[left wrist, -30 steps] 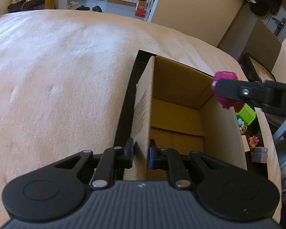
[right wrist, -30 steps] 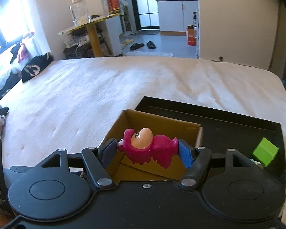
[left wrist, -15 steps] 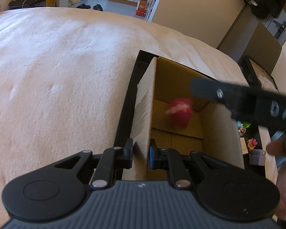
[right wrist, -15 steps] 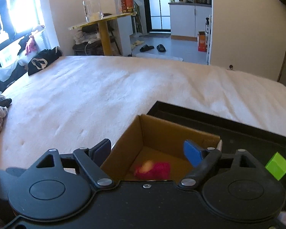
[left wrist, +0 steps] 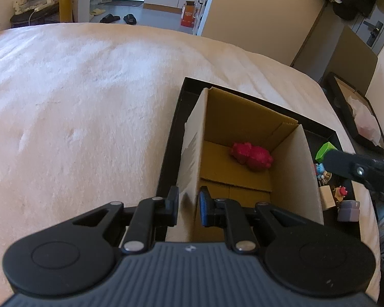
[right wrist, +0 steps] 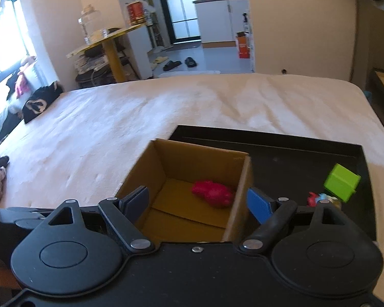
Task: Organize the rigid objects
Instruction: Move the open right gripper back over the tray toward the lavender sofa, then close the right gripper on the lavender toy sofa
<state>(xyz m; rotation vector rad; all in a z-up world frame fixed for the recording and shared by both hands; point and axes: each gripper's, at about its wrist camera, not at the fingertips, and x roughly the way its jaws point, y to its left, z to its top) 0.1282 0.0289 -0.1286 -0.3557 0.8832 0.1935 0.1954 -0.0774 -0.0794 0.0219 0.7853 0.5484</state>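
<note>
A: Start at the fingers. What has the left gripper (left wrist: 189,206) got?

B: Its pads are clamped on the near wall of the box (left wrist: 192,153), one pad outside, one inside. The wall is thin card, stiff enough to steady the box but likely to crease if squeezed hard.

A: And the right gripper (right wrist: 197,202)?

B: Fingers spread wide, nothing between them. It hangs above the box's near right corner, with the blue pad (right wrist: 258,204) just outside the right wall.

A: Where is the red toy (right wrist: 211,193)?

B: On the box floor, toward the far right corner, lying on its side, below and beyond the spread fingers and clear of both pads. In the left view it sits well past the clamped wall.

A: How would the things left over handle?

B: They lie in the black tray (right wrist: 281,153), right of the box: a green block (right wrist: 341,183), and beside it a few small figures (left wrist: 322,171) and a grey piece (left wrist: 348,211). All look like light, hard plastic, so no give under the pads. The block has flat opposite faces, the obvious place to pinch. The figures are lumpy and glossy, so probably slippery; across the body would seem safest. They are too small here to say which way up each one lies.
</note>
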